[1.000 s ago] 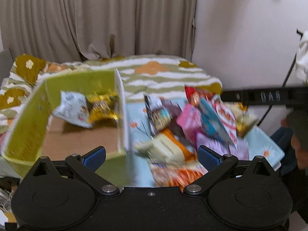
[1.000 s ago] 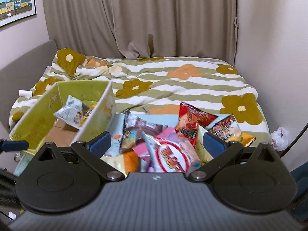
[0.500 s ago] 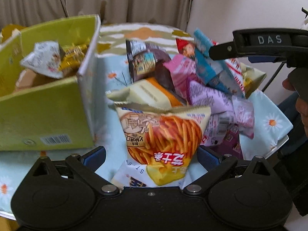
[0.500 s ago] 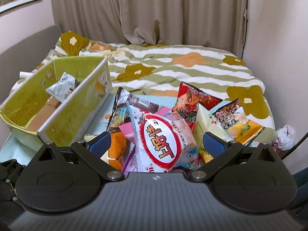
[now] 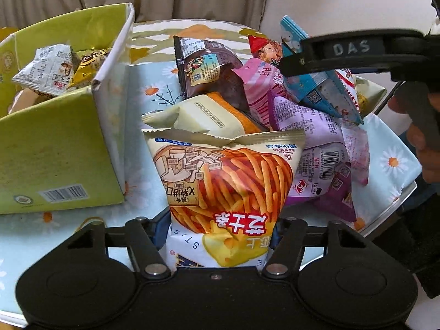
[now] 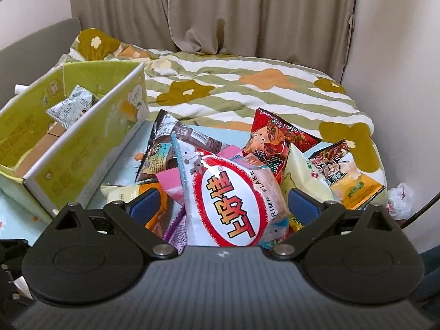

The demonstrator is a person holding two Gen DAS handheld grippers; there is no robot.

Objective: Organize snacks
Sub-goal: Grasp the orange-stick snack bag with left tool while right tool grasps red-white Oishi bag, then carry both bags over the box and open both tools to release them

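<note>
Your left gripper is grasping the fries bag; its jaws have just been closing, and both pads are pressing the bag's lower end. The fries bag is standing at the near edge of the snack pile, on the tabletop, just beside the green box.

Your right gripper is released: its blue pads are standing wide, one on each side of the shrimp bag. The right pad is just beside that bag; you cannot tell whether it is touching. The shrimp bag is lying on top of the pile.

Behind the fries bag, a cream bag and a purple bag are overlapping. Farther back, a brown bag, a pink bag and a red bag are leaning against one another. To the right, a yellow bag is lying at the pile's edge.

The green box is holding a white bag and a gold bag, which are touching.

Beyond the tabletop, a bed with a striped floral cover is filling the background, and curtains are hanging behind it.
</note>
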